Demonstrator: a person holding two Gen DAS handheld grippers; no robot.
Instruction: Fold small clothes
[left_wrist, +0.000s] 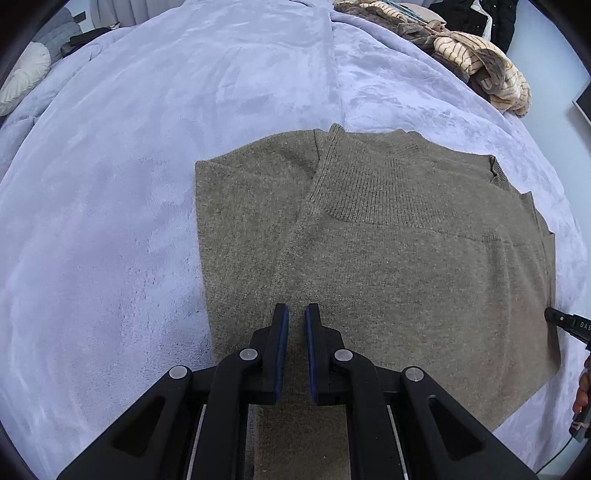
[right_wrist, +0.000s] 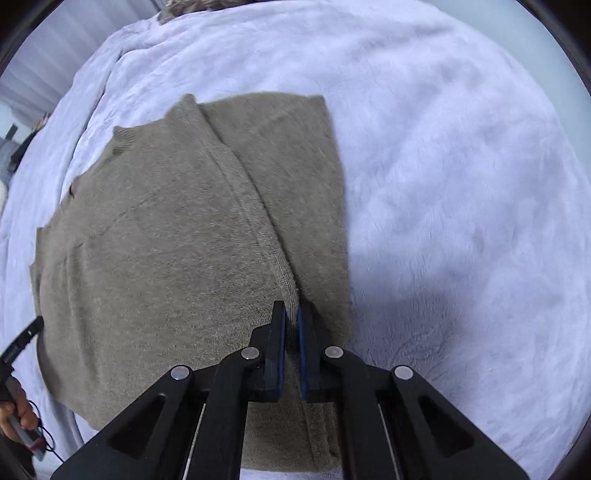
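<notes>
An olive-brown knit sweater lies flat on the lilac blanket, its ribbed collar at the far side and one side folded over along a diagonal edge. My left gripper hovers over the sweater's near left part, jaws a small gap apart with nothing between them. In the right wrist view the same sweater fills the left half. My right gripper is nearly shut around the folded edge of the sweater, with fabric between the pads.
The lilac plush blanket covers the bed and stretches wide to the right in the right wrist view. A pile of striped beige clothes lies at the far right. A round cushion sits far left.
</notes>
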